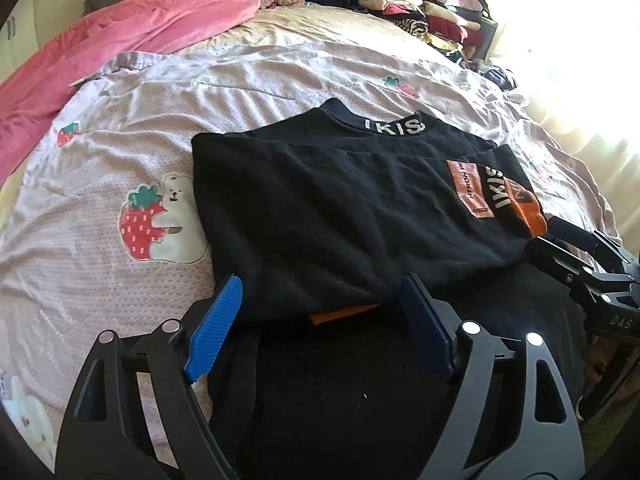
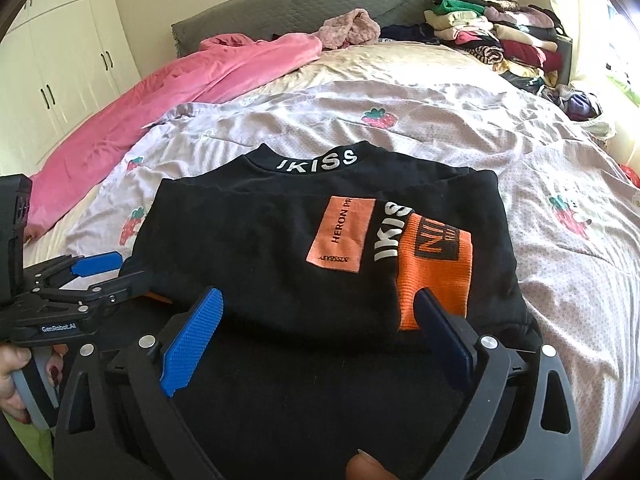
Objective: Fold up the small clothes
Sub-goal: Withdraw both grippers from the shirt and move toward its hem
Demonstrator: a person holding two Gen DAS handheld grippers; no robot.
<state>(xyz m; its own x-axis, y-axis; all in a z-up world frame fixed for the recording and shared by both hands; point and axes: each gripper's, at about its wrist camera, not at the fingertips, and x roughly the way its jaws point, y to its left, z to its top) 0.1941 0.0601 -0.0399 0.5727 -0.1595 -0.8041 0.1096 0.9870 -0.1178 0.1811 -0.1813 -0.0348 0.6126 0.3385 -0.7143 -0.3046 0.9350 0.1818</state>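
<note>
Each hand-held gripper, left (image 1: 320, 304) and right (image 2: 320, 316), gapes wide, gripping nothing. The folded black top (image 2: 320, 248) lies just beyond both, near the bed's (image 2: 460, 120) front edge.

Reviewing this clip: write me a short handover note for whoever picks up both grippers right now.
Left gripper: open, holding nothing, at the near left edge of the black top.
Right gripper: open, empty, at the near right edge, by the orange cuff.
Black top lies on the strawberry-print bedspread, both sleeves folded in, collar on the far side.
Done: side folds.
Left: probably fold it over once more, then move it to the stack of folded clothes at the far right.
</note>
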